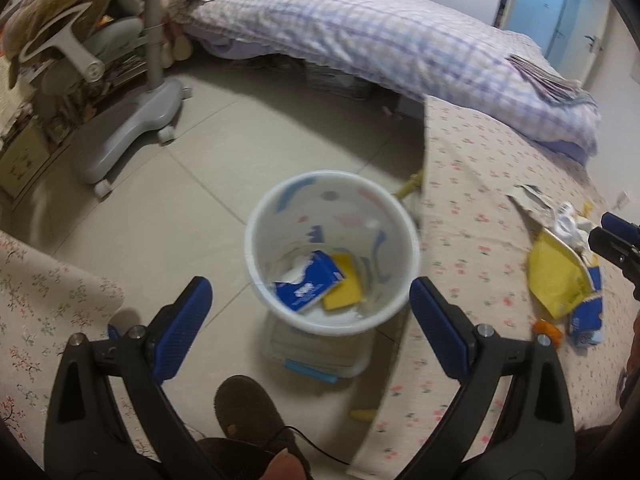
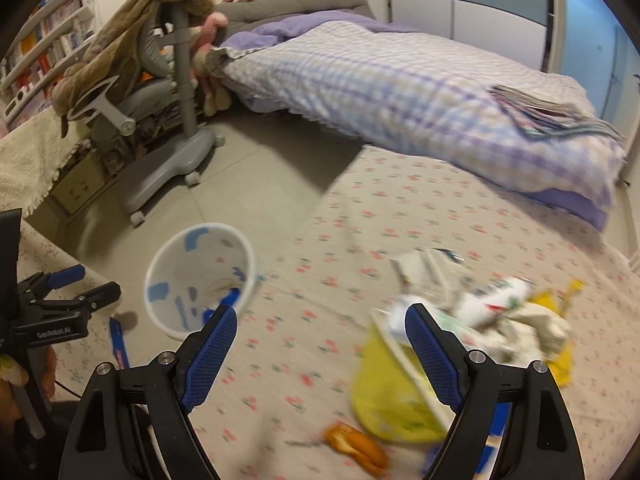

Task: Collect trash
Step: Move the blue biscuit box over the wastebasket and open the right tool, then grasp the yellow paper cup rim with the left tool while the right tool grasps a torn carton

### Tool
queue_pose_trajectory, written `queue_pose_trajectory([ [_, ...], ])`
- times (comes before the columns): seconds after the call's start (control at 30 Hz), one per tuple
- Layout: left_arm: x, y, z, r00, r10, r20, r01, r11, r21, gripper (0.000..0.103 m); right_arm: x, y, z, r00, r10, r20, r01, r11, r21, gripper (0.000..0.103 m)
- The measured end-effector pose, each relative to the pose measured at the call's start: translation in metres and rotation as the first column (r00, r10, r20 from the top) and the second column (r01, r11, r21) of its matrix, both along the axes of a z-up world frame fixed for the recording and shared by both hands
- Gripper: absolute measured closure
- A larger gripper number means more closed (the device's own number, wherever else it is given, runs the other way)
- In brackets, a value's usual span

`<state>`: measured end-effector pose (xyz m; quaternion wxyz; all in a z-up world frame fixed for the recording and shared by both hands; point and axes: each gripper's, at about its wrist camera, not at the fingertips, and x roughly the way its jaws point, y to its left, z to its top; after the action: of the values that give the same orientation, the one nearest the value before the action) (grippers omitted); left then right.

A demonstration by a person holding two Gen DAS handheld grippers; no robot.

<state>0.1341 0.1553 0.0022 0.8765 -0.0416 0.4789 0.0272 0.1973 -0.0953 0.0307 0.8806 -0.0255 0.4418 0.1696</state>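
Both claws empty and wide open. Your left claw [image 1: 310,304] hangs over the white waste bin [image 1: 256,240] on the floor; bin already holds a blue tissue packet [image 1: 308,286] and a yellow piece [image 1: 344,280]. Your right claw [image 2: 320,340] hovers above the floral-cloth tabletop [image 2: 300,280], just beside the trash pile.

Pile sits on the tabletop, well apart from the bin: yellow wrapper [image 2: 392,392] nearest the right claw's right finger, crumpled white paper [image 2: 492,304] behind it, orange scrap [image 2: 356,444] at the near edge, torn cardboard piece [image 1: 528,200] at the far side. Right view is blurry, so exact edges are hard to tell.

Likely step: pick the next piece. Go for the yellow wrapper, it's closest. Shift the right claw right so the wrapper lies between the fingers, come down low, pinch a raised fold, not the flat part. Watch you don't snag the cloth. Lift clear before swinging toward the bin. Keep the left claw out of the path.
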Motion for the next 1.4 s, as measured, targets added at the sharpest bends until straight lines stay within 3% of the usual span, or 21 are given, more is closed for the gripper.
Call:
queue_pose_trajectory([
  [0.17,0.002,-0.026,0.001,0.998,-0.052,-0.016,0.052,0.999,-0.015,0.004,-0.009,-0.048,-0.001,0.997,-0.075,-0.008,0.075,0.997,-0.028,0.015],
  [0.4,0.006,-0.058,0.002,0.995,-0.091,-0.032,0.089,0.995,-0.048,0.004,-0.017,-0.104,-0.017,0.980,-0.180,-0.082,0.175,0.983,-0.059,0.015],
  [0.77,0.010,-0.109,-0.001,0.984,-0.169,-0.053,0.167,0.985,-0.038,0.004,-0.023,-0.151,-0.051,0.940,-0.264,-0.216,0.244,0.963,-0.113,0.016],
  [0.83,0.010,-0.115,-0.002,0.983,-0.176,-0.056,0.174,0.984,-0.039,0.004,-0.022,-0.154,-0.053,0.938,-0.269,-0.221,0.251,0.962,-0.105,0.020],
  [0.9,0.011,-0.119,-0.003,0.982,-0.179,-0.058,0.177,0.983,-0.040,0.004,-0.020,-0.154,-0.055,0.936,-0.265,-0.232,0.250,0.964,-0.094,0.035],
  [1.1,0.010,-0.128,-0.007,0.979,-0.191,-0.070,0.189,0.982,-0.030,0.004,-0.011,-0.144,-0.066,0.933,-0.216,-0.289,0.205,0.976,-0.066,0.059],
  [1.4,0.011,-0.131,-0.010,0.979,-0.185,-0.083,0.183,0.982,-0.039,0.004,-0.003,-0.133,-0.074,0.928,-0.205,-0.313,0.198,0.979,-0.055,0.072],
])
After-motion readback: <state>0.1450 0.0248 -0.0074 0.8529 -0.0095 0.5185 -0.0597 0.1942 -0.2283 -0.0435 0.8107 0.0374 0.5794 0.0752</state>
